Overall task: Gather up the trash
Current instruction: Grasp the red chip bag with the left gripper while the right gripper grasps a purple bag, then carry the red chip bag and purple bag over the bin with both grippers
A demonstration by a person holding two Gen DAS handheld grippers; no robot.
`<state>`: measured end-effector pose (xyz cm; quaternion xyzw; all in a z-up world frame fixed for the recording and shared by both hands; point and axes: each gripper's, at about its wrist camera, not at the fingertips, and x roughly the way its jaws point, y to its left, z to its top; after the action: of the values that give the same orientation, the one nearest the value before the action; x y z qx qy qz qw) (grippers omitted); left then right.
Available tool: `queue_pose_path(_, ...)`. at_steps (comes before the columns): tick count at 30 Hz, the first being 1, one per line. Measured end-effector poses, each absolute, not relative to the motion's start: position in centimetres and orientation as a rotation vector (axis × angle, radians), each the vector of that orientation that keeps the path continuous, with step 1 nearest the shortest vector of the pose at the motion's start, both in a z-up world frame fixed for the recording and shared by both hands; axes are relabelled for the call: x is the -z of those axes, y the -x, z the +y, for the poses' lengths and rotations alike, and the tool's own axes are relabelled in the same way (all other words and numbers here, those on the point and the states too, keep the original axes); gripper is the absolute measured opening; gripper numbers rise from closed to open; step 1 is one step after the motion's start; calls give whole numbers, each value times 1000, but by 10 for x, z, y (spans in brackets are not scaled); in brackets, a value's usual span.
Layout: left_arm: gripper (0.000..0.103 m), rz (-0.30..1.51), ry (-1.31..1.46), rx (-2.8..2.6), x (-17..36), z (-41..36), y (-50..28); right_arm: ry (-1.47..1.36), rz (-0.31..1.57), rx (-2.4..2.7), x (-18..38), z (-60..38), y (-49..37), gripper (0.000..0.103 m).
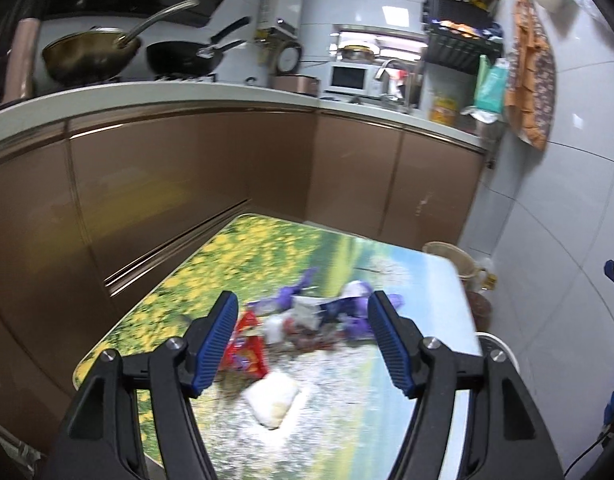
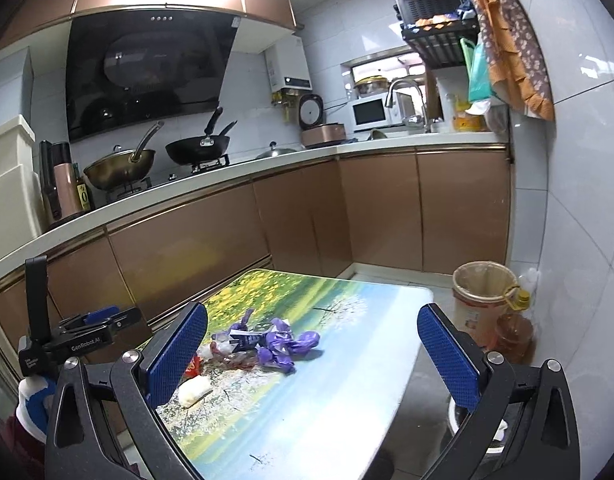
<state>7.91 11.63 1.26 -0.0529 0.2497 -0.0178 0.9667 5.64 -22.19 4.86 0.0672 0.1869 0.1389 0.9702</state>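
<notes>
The left gripper (image 1: 303,344) hangs over the near end of the small table (image 2: 347,380) with its jaws well apart and nothing between the pads. Below it lies the trash, heaped in one pile near the table's left side: a white crumpled wad (image 1: 273,404) nearest, a red snack wrapper (image 1: 247,354) just behind it, then clear plastic scraps, and furthest right the purple wrappers (image 2: 285,346). The right gripper (image 2: 313,356) is also wide open and empty, held back from the table's near edge. The lined waste bin (image 2: 485,300) stands on the floor past the table's far right corner.

The step appears to be the approach to a first pick. A good way is probably to lower the left gripper onto the white wad, which lies apart from the heap, and close on its bulk rather than its edge. The flimsy wrappers would likely slip, so the right gripper should pinch a bunched fold of the purple wrappers.
</notes>
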Motion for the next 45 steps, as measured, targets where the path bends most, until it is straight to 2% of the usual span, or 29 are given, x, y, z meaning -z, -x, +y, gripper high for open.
queue_pose_path(7,66,582,119,-34,29,140,-107,-130,481,-320,-13,-206,-103,102)
queue_pose_path(15,66,704,163,-79,92,159,-147,-77,668,-426,53,-155,-170,74)
queue_pose_path(18,66,703,177,-88,101,167,-158,-63,720,-460,75,-132,-196,66)
queue_pose_path(22,65,725,182,-81,116,170,-174,-42,779,-497,104,-104,-229,61)
queue_pose_path(31,34,773,241,-42,139,176,-191,-47,860,-489,143,-80,-277,41)
queue_pose_path(32,30,779,250,-37,141,177,-191,-49,862,-489,144,-78,-281,36)
queue_pose_path(33,28,778,253,-36,141,177,-191,-48,866,-492,145,-77,-283,30)
queue_pose_path(38,18,765,255,-36,138,177,-186,-35,875,-510,145,-77,-280,27)
queue_pose_path(45,15,713,255,-50,113,181,-166,-38,793,-548,117,-82,-254,24)
